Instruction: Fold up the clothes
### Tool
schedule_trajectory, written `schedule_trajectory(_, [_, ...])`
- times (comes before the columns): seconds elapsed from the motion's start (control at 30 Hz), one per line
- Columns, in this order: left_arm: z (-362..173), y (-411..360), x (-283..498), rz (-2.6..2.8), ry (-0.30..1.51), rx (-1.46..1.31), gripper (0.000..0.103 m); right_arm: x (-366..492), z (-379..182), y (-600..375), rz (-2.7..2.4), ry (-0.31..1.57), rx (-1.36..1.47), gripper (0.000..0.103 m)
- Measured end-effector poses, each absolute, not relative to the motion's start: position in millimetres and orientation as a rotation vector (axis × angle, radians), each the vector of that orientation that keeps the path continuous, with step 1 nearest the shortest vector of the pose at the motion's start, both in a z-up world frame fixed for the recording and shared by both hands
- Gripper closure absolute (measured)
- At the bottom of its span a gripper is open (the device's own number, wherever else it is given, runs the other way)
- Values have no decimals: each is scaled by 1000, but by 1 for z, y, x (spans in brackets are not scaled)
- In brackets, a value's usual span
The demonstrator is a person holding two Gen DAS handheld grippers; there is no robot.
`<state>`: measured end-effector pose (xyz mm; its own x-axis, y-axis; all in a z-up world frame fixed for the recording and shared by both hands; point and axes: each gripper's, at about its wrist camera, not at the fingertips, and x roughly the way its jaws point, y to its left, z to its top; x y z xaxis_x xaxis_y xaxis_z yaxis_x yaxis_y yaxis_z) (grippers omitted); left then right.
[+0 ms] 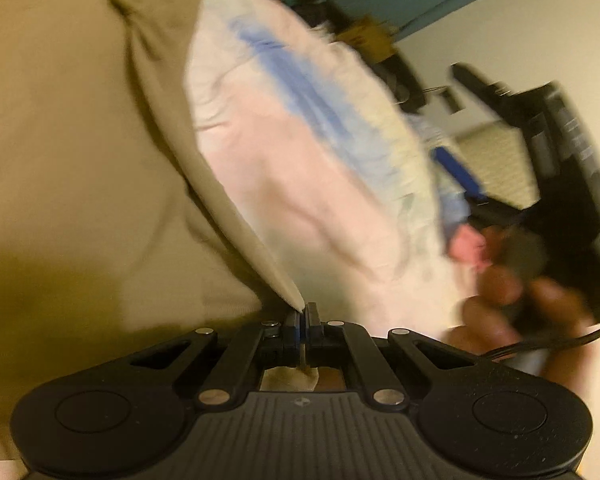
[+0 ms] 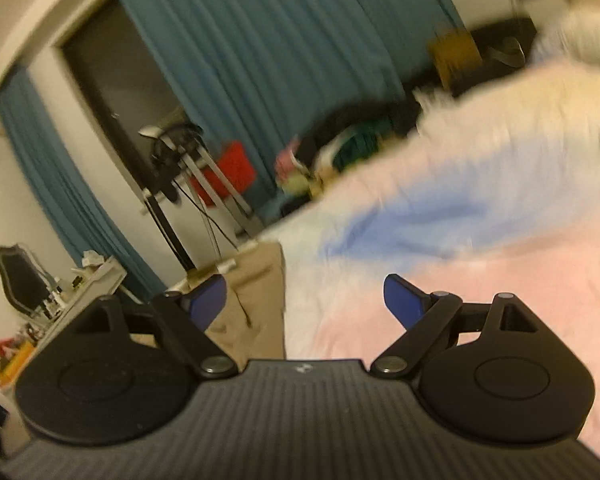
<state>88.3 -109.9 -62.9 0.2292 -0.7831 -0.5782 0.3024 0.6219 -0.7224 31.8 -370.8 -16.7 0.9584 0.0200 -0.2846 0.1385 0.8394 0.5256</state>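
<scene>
In the left wrist view, the left gripper (image 1: 303, 316) was seen with its jaws closed on a thin corner of the garment (image 1: 300, 168), a strip of cloth being pinched between the blue pads and a small tab of it showing below them. From that pinched corner the garment, pale pink and white with a blue band, was stretched up and away, lifted off the tan sheet (image 1: 60, 140) of the bed. The sheet was rumpled into folds beside the garment's far edge. To the right, a hand (image 1: 512, 280) was wrapped around the handle of the right gripper (image 1: 556, 136), whose black body was raised beyond it, with a blue pad visible close to the garment's right edge. Much of this view was smeared by motion.

In the right wrist view, the right gripper (image 2: 304, 304) was seen with its jaws spread wide and nothing pressed between the blue pads. The garment (image 2: 480, 240) was spread just ahead of and under the right-hand pad, pink nearest, then blue, then white and pale yellow farther off; whether the pad touched it could not be told. The tan sheet (image 2: 252, 288) was seen between the pads on the left. Farther off, a red box (image 2: 232, 168) was seen near a metal stand (image 2: 204, 184), and a heap of clothes (image 2: 340, 152) was seen beyond the bed. Teal curtains (image 2: 260, 60) were hung along the far wall, and a cluttered counter (image 2: 84, 284) was seen at the left.
</scene>
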Motion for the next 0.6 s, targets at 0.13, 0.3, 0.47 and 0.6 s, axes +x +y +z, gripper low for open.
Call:
schedule_trajectory(0.13, [-54,-81,98,-887,1076,-683,102,39,-19,-370,-33,317,574,16])
schedule_trajectory(0.3, [-44,-7,98,-913,990,-840,101,48,-25,-374,-26,377,603,16])
schedule_trajectory(0.47, [-43,72,93,-714,958,-802,101,62,-36,-357,43,506,576,16])
schedule_trajectory(0.6, [-58,97,95,-497,1028,-652,101,69,-45,-341,133,594,579,16])
